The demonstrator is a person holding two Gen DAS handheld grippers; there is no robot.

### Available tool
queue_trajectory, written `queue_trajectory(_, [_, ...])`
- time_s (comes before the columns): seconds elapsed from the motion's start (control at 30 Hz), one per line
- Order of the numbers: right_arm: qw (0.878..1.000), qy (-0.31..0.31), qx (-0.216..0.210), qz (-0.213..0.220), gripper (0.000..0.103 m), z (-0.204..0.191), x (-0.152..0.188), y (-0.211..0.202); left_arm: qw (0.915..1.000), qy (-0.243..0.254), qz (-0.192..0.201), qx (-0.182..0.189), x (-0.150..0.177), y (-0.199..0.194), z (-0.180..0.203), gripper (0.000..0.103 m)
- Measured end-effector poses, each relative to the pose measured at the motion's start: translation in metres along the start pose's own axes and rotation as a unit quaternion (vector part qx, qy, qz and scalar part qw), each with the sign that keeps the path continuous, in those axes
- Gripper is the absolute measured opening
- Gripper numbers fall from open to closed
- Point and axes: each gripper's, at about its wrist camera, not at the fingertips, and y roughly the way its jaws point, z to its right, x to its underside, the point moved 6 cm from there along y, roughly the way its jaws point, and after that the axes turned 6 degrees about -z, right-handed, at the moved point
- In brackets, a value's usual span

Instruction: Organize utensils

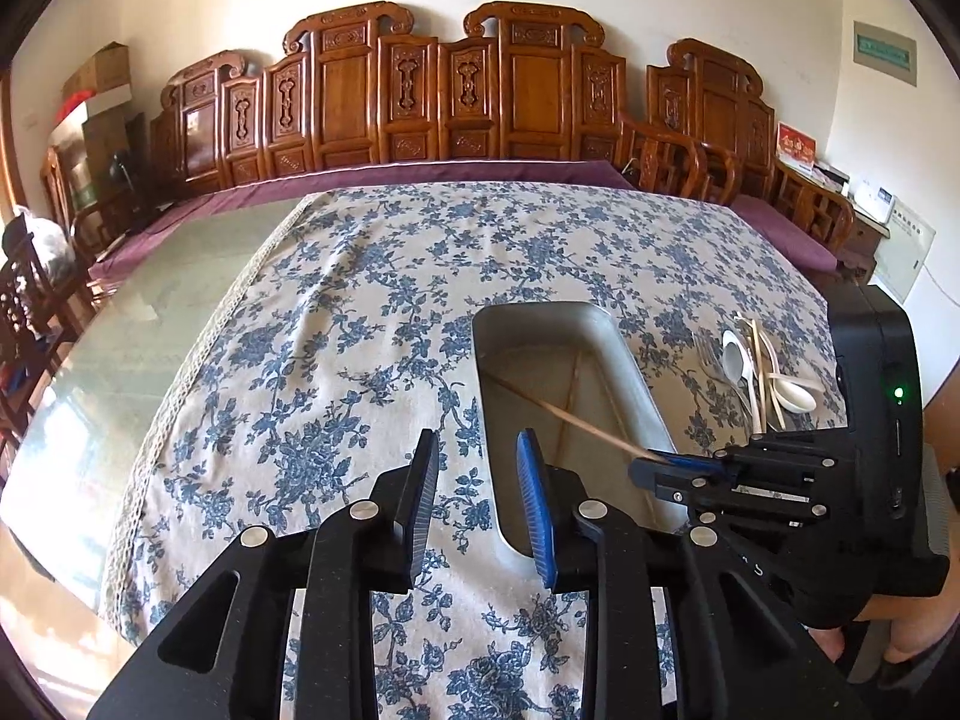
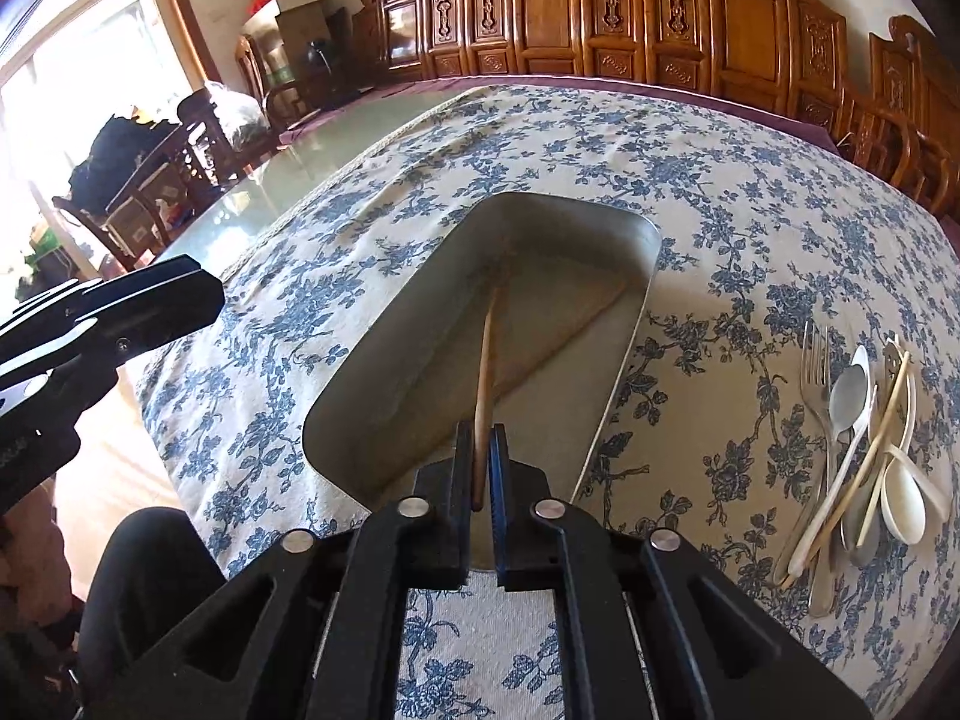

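Note:
A metal tray (image 1: 636,372) (image 2: 642,324) sits on the floral tablecloth. My right gripper (image 2: 480,450) (image 1: 651,462) is shut on a wooden chopstick (image 2: 487,360) (image 1: 576,417) that points down into the tray. A second chopstick (image 2: 570,330) lies inside the tray. My left gripper (image 1: 477,480) is open and empty, above the cloth at the tray's near left corner. A pile of utensils (image 2: 858,438) (image 1: 756,366) lies right of the tray: a fork (image 2: 819,372), a metal spoon (image 2: 849,390), white spoons and pale chopsticks.
The tablecloth (image 1: 360,330) covers part of a glass-topped table (image 1: 138,324). Carved wooden benches (image 1: 420,90) with purple cushions line the far wall. Chairs and boxes stand at the left.

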Motion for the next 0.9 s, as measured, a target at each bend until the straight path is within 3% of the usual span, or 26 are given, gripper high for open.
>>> queue_trajectory(0.23, [1.0, 0.007, -0.021, 0.02, 0.016, 0.005, -0.001, -0.016, 1.0, 0.003, -0.001, 0.001, -0.001, 0.0, 0.006, 0.027])
queue_trajectory(0.37, [0.999, 0.011, -0.019, 0.042, 0.016, 0.014, 0.0, -0.037, 1.0, 0.007, 0.003, 0.004, -0.002, -0.001, 0.014, 0.038])
queue_trajectory(0.47, [0.998, 0.022, -0.007, 0.06, 0.016, 0.035, 0.005, -0.054, 0.9998, 0.013, 0.002, 0.012, -0.003, 0.0, 0.025, 0.041])
queue_trajectory(0.5, [0.997, 0.027, 0.0, 0.066, 0.016, 0.045, 0.007, -0.059, 0.9998, 0.015, 0.001, 0.014, -0.004, 0.001, 0.03, 0.05])
queue_trajectory(0.57, [0.996, 0.039, 0.012, 0.075, 0.016, 0.065, 0.01, -0.069, 0.9996, 0.02, 0.003, 0.02, -0.006, 0.002, 0.04, 0.056])
queue_trajectory(0.9, [0.987, 0.09, 0.087, 0.099, 0.016, 0.176, 0.022, -0.099, 0.9966, 0.062, -0.006, 0.053, -0.016, 0.023, 0.101, 0.062])
